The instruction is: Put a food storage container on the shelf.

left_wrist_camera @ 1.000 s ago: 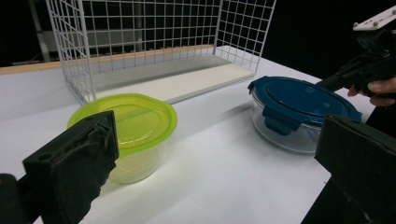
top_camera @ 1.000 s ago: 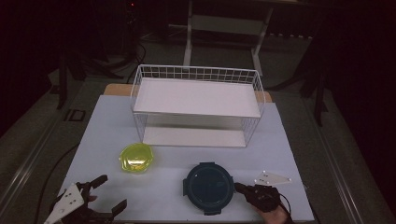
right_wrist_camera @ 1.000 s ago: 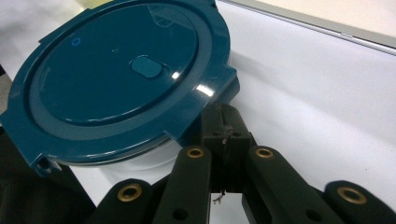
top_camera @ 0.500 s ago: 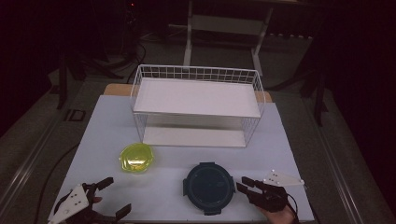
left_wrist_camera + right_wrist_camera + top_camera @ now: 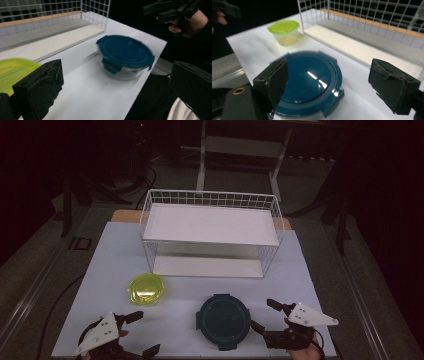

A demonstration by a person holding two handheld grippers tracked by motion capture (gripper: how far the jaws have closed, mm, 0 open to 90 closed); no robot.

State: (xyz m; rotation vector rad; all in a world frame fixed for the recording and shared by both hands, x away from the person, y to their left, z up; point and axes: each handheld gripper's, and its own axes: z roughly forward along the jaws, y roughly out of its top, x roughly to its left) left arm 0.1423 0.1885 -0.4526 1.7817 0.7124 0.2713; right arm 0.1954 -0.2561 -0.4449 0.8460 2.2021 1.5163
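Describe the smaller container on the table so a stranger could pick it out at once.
Start from the white wire rack standing at the back of the white table. In front of the rack's left corner sits the small clear tub with a lime-green lid. Its neighbour to the right, the round container with the dark blue clip lid, is wider and darker; the green lid is the brightest thing there.

My left gripper (image 5: 135, 334) is cut off by the bottom edge in the high view; my hand under it is mostly hidden. Right gripper (image 5: 266, 316) also runs off the bottom edge there. In the left gripper view the blue-lidded container (image 5: 125, 55) is motion-blurred, and the yellow-green lid (image 5: 15, 71) is half hidden behind my near jaw and cropped at the left. In the right gripper view the near rim of the blue lid (image 5: 309, 82) sits behind the jaw, and its bowl is cropped at the bottom.
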